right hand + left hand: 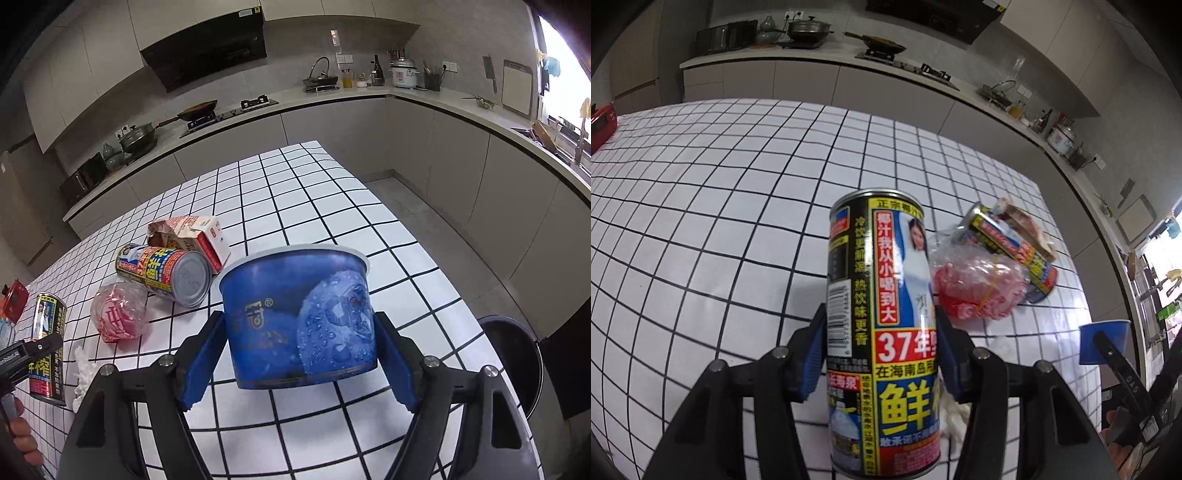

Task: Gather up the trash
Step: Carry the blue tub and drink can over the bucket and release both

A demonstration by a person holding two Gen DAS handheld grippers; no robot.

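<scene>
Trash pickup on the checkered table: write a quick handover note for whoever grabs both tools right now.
Left tool: shut on an upright drink can.
Right tool: shut on a blue paper bowl, held over the table.
Still on the table: a second can lying on its side, a torn carton touching it, a crumpled red plastic bag, and white tissue.
A dark bin stands beside the table on the right tool's side.
Done: two items gripped. Left: drop both, then collect the other four.

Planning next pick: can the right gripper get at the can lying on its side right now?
Probably not: the right gripper is already closed on the blue cup, so its jaws are occupied. Otherwise the lying can sits unobstructed on the table.
</scene>
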